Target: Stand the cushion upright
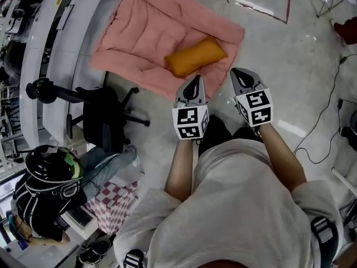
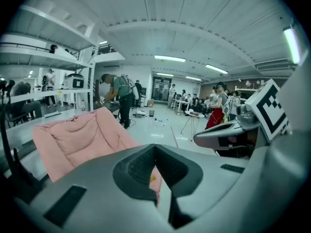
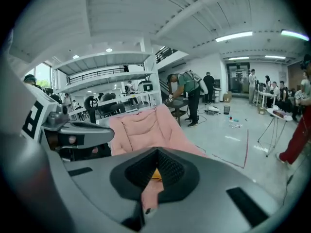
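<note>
An orange cushion lies flat on a pink quilted mat spread on the floor. My left gripper hovers just short of the cushion's near side, jaws shut and empty. My right gripper is to the cushion's right, near the mat's corner, also shut with nothing in it. In the left gripper view a sliver of the cushion shows past the closed jaws, with the mat ahead to the left. The right gripper view shows the cushion and mat straight ahead.
A black office chair stands left of the mat beside white shelving. A helmeted person sits at lower left. A cable runs over the floor at right. Red tape marks the floor beyond the mat.
</note>
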Demonstrator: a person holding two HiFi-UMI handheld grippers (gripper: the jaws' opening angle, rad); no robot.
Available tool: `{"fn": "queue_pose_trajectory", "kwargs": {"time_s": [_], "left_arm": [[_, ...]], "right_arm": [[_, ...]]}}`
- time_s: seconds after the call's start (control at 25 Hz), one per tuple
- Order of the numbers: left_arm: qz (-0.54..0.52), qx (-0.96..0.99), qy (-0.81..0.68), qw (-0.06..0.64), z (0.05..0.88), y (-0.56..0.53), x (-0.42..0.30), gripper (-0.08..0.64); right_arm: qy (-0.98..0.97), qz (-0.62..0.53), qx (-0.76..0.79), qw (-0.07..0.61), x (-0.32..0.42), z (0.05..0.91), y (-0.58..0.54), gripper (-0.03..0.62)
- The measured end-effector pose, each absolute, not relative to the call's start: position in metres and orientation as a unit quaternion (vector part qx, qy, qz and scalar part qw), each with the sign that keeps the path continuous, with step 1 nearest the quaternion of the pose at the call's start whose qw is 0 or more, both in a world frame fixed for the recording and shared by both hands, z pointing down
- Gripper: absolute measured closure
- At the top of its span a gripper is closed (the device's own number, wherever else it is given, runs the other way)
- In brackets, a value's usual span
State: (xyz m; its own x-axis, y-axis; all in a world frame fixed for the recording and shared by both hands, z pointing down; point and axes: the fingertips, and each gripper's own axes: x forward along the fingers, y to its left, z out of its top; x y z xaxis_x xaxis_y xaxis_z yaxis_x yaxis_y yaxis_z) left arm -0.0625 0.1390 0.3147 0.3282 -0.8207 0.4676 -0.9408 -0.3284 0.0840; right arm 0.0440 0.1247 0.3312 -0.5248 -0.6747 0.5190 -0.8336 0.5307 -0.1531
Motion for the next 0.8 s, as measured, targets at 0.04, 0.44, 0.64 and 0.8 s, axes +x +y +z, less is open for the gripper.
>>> {"fn": "queue_pose_trajectory", "kwargs": {"time_s": [0.04,0.44,0.64,0.8], "left_arm": [[0.185,0.802,-0.543,0.168,0.318,0.133,-0.072,0.546],[0.267,0.850,-0.427,0.153,0.363,0.093,-0.132,0.546],[0.298,0.880,-0.351,0.112,0.373,0.081,-0.124,0.546],[0.360,0.872,-0.323,0.083,0.395,0.057,-0.119,0.546]], "right_arm": [[-0.848,0.207,0.444,0.204,0.033,0.336,0.121,0.584],[-0.815,0.216,0.458,0.282,-0.029,0.385,0.120,0.584],[-0.816,0.206,0.422,0.335,-0.037,0.403,0.121,0.584],[-0.821,0.215,0.397,0.348,-0.041,0.424,0.110,0.584]]}}
